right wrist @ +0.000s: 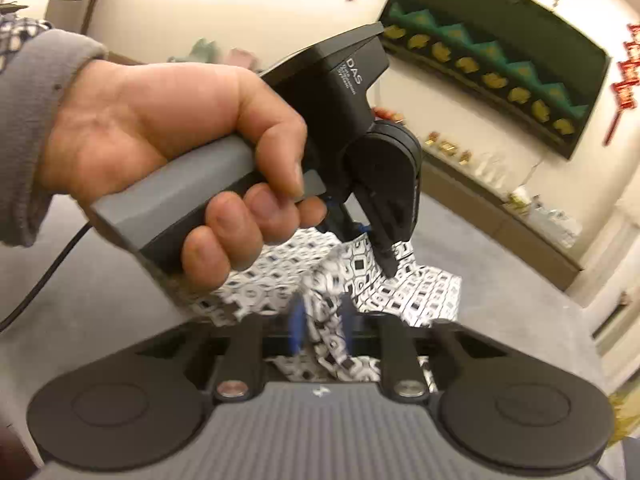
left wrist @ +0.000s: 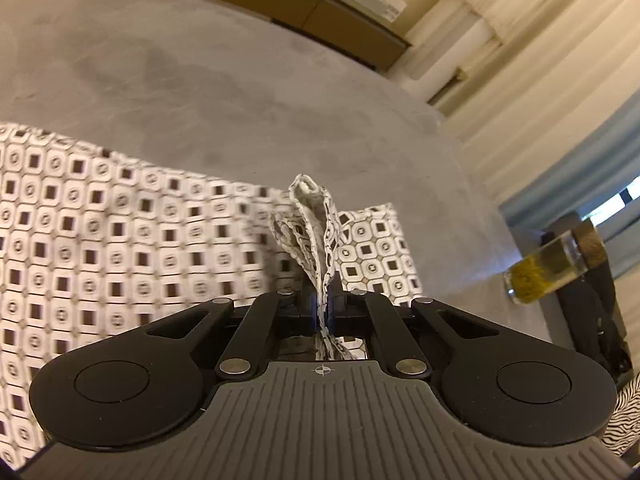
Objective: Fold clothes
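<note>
A white garment (left wrist: pixel 120 240) with a black square print lies spread on a grey surface (left wrist: pixel 200 80). My left gripper (left wrist: pixel 323 280) is shut on a bunched fold (left wrist: pixel 312 216) of it, and the fold stands up out of the jaws. In the right wrist view a hand (right wrist: pixel 160 120) holds the left gripper (right wrist: pixel 390 268) above the same garment (right wrist: pixel 420 292), tips pinching it. My right gripper (right wrist: pixel 322 320) has its blue pads (right wrist: pixel 297 320) apart. A strip of the cloth lies loosely between them.
A clear jar (left wrist: pixel 552 264) with yellow contents stands at the surface's right edge. A zebra-striped cloth (left wrist: pixel 624 412) shows at the lower right. A low cabinet (right wrist: pixel 500 216) runs along the far wall. A black cable (right wrist: pixel 40 280) trails on the left.
</note>
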Motion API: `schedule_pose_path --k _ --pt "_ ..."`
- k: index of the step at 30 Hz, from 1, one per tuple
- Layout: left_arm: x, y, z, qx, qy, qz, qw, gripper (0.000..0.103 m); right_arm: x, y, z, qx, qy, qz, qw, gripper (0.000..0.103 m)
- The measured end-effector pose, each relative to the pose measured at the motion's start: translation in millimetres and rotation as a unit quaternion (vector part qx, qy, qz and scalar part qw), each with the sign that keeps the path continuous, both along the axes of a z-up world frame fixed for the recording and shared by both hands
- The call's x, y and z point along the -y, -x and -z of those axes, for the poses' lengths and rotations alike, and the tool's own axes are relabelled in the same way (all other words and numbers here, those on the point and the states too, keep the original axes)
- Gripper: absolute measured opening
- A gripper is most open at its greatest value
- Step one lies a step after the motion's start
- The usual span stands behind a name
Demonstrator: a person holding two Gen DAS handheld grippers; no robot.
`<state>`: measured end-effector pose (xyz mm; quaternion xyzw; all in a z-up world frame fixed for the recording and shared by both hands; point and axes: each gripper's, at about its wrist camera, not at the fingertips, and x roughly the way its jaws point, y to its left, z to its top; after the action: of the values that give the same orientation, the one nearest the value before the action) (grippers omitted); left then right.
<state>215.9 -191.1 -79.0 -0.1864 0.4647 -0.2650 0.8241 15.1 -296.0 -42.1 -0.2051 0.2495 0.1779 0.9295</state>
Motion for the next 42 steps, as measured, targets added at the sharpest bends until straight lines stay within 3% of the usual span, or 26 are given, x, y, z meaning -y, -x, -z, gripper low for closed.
schedule_pose_path --k 2,5,6,7,11,14,18,20,23,26,29,31,33,36,42 --pt "-2.3 -1.3 -0.8 0.001 0.001 0.006 1.0 0.0 22.9 -1.7 -14.6 -0.013 -0.075 0.007 0.997 0.033" --pt "-6.8 4.4 -3.4 0.006 -0.013 0.003 0.9999 0.0 74.3 -8.8 -35.6 -0.03 -0.225 0.05 0.973 0.033" --pt "-8.4 6.7 -4.3 0.008 -0.019 0.002 0.9998 0.0 88.2 -14.8 -35.7 -0.039 -0.251 0.078 0.964 0.033" --pt "-8.6 9.2 -3.6 0.013 -0.025 0.002 0.9996 0.0 94.9 -16.3 -30.9 -0.051 -0.259 0.105 0.959 0.026" --pt "-9.0 18.4 -2.2 0.033 -0.056 -0.005 0.9978 0.0 87.0 -34.0 -3.1 -0.12 -0.18 0.151 0.965 0.011" --pt "-11.9 17.8 5.3 0.028 -0.058 -0.007 0.9979 0.0 76.8 -44.2 8.2 -0.145 -0.116 0.155 0.97 0.011" --pt "-21.3 21.7 0.1 0.032 -0.046 -0.014 0.9983 0.004 85.8 -38.7 -5.2 -0.11 -0.145 0.152 0.971 0.011" --pt "-25.2 31.3 -11.2 0.06 -0.059 -0.023 0.9961 0.01 83.7 -29.6 -2.5 -0.107 -0.155 0.152 0.97 0.013" --pt "-23.3 52.8 -32.3 0.12 -0.092 -0.032 0.9879 0.012 81.2 -32.1 7.0 -0.139 -0.135 0.162 0.968 0.013" --pt "-21.6 80.7 -39.6 0.152 -0.077 0.009 0.9853 0.012 91.4 -37.3 -1.3 -0.119 -0.158 0.172 0.965 0.013" --pt "-9.2 97.0 -32.5 0.155 -0.073 0.07 0.9828 0.013 101.9 -56.9 -19.4 -0.088 -0.197 0.181 0.96 0.013" --pt "4.3 99.6 -19.9 0.149 -0.094 0.095 0.9797 0.013 102.6 -77.7 -23.3 -0.088 -0.205 0.177 0.959 0.013" --pt "9.4 99.2 -8.1 0.139 -0.106 0.098 0.9797 0.013 99.1 -100.5 -16.1 -0.122 -0.207 0.167 0.956 0.013" --pt "9.4 101.0 1.5 0.136 -0.112 0.098 0.9795 0.013 95.8 -131.1 2.5 -0.173 -0.168 0.192 0.951 0.009" --pt "6.0 101.6 3.1 0.139 -0.109 0.101 0.979 0.013 99.6 -154.7 -2.9 -0.149 -0.169 0.196 0.954 0.01"
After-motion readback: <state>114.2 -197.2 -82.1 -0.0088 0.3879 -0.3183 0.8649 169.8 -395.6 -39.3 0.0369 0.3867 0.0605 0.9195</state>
